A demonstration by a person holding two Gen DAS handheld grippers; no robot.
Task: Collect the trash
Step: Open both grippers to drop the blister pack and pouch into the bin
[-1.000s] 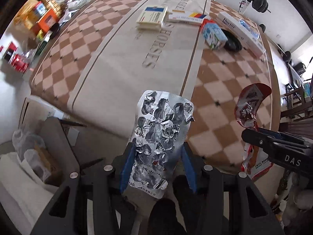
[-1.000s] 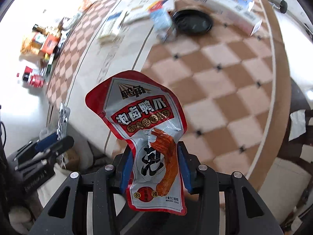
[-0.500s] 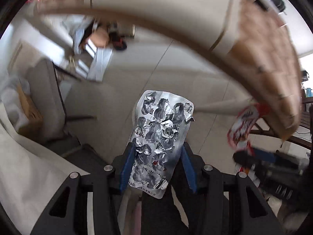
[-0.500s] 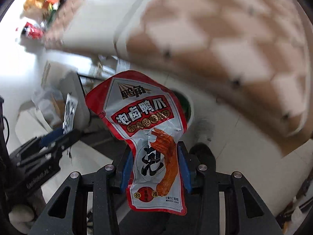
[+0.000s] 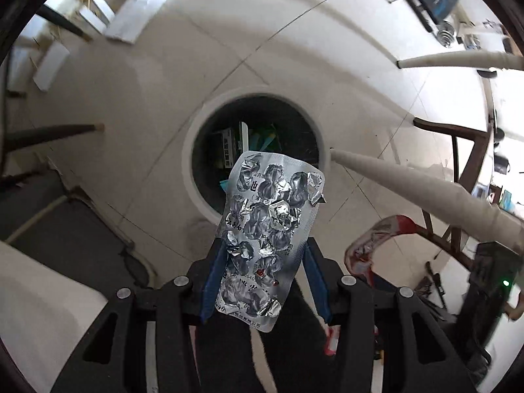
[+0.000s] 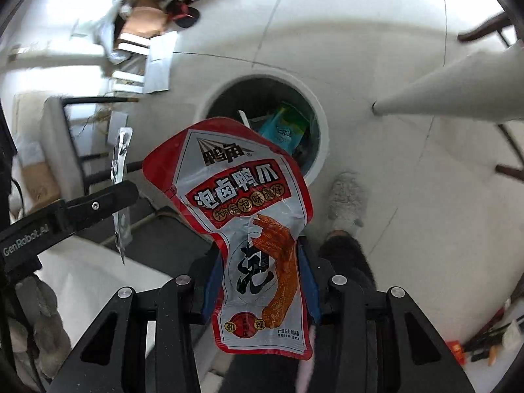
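Blister sheet clamped between left fingers.

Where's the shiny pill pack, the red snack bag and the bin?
pill pack (image 5: 268, 239), left wrist view, middle of the crumpled foil.
snack bag (image 6: 242, 209), right wrist view, on its red label.
bin (image 5: 188, 160), left wrist view, left side of its pale rim.

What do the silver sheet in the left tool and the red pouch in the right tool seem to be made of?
Silver sheet: looks like a spent blister pack, matte foil, torn and crumpled over each pocket. Red pouch: probably glossy printed plastic film, creased, with highlights; its inner layer cannot be judged.
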